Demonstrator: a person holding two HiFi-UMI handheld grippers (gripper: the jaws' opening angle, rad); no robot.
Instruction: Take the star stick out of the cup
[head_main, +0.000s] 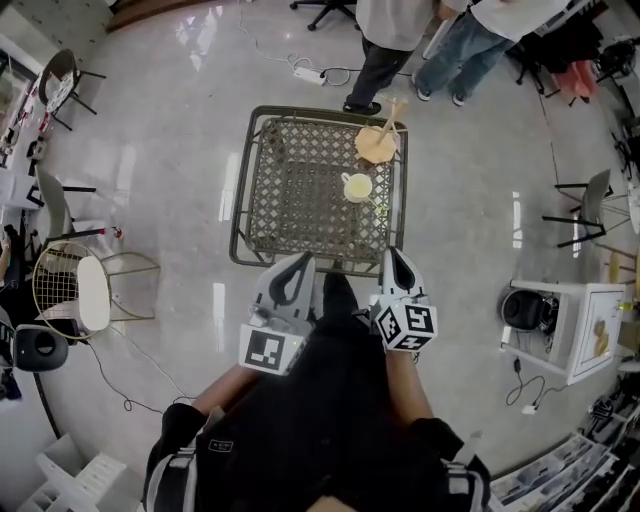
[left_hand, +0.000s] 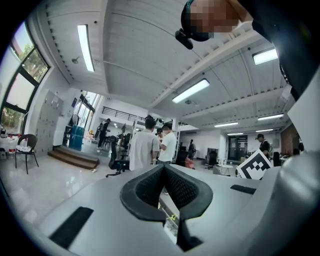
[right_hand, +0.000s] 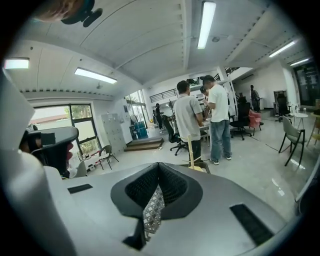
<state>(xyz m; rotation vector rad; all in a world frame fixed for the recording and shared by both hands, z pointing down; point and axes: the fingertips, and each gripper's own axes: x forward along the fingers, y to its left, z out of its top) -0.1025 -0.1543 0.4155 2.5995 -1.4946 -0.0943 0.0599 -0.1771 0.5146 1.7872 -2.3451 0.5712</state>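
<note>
A pale yellow cup (head_main: 357, 186) stands on the right side of a woven wire table (head_main: 300, 190). A thin stick with a yellow-green end (head_main: 379, 206) pokes out of the cup toward me; it is too small to make out its shape. Farther back sits a tan bowl (head_main: 377, 145) with a wooden stick (head_main: 393, 113) standing in it, which also shows as the wooden stick (right_hand: 190, 148) in the right gripper view. My left gripper (head_main: 300, 259) (left_hand: 164, 167) and right gripper (head_main: 393, 253) (right_hand: 159, 164) hover at the table's near edge, both shut and empty, short of the cup.
Two people (head_main: 395, 25) stand just beyond the table's far side. A power strip (head_main: 306, 72) and cables lie on the floor there. A round wire chair (head_main: 75, 290) is at the left, a white cabinet (head_main: 575, 325) at the right, and office chairs (head_main: 328, 10) at the back.
</note>
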